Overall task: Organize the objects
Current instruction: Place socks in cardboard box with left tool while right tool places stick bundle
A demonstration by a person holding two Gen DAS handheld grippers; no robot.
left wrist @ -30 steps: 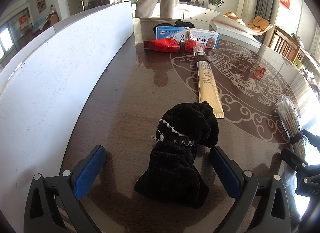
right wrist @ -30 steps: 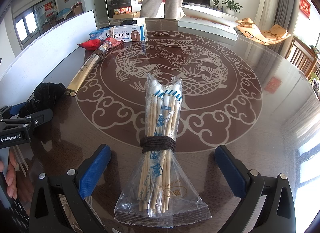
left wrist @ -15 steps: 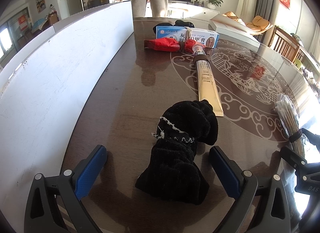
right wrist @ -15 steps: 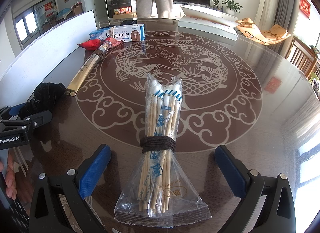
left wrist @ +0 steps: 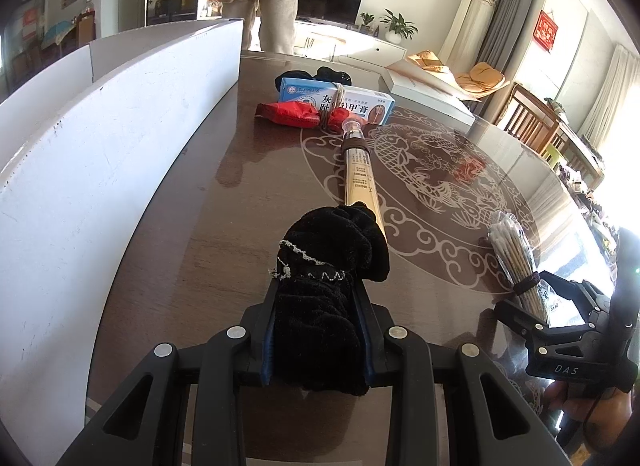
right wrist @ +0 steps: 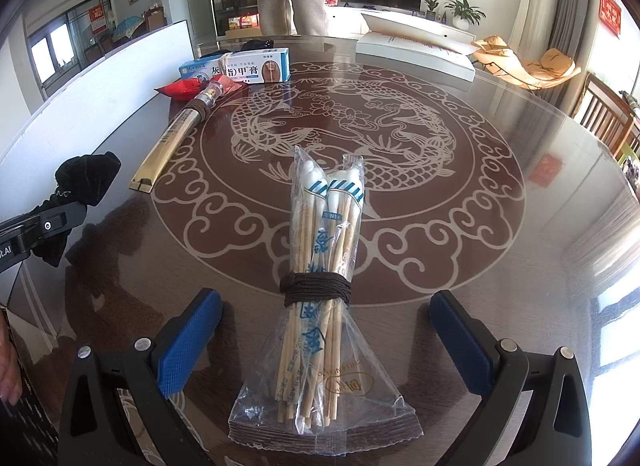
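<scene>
- Closing on the black fabric bundle (left wrist: 320, 306), the left gripper (left wrist: 318, 330) has its two blue pads against both sides of the cloth; the gap is narrow and the jaws are closing at this moment, with the bundle between them.
- To do this step well, I would let the squeeze finish before any lift, because the cloth is soft and gives way; the pads hold the near half, so the far half, at 12 o'clock from the pads, may hang down when it comes up.
- The far half of the bundle hides the near end of the gold tube (left wrist: 362, 179); whether they touch I cannot tell, so a straight lift is safer than a drag.
- The right gripper (right wrist: 326, 330) stands wide, with nothing pressed; its pads are at 9 and 3 o'clock of the cotton swab packet (right wrist: 320, 286), well clear of the plastic on both sides.
- This packet, tied with dark cord, lies flat on the glass-topped table (right wrist: 480, 169), swab heads pointing to 12 o'clock.
- Farther at 12 o'clock from the left pads lie the red packet (left wrist: 292, 111) and the blue ointment box (left wrist: 336, 99), just beside the tube's cap.
- The white board (left wrist: 120, 137) stands along the table edge from 9 to 11 o'clock.
</scene>
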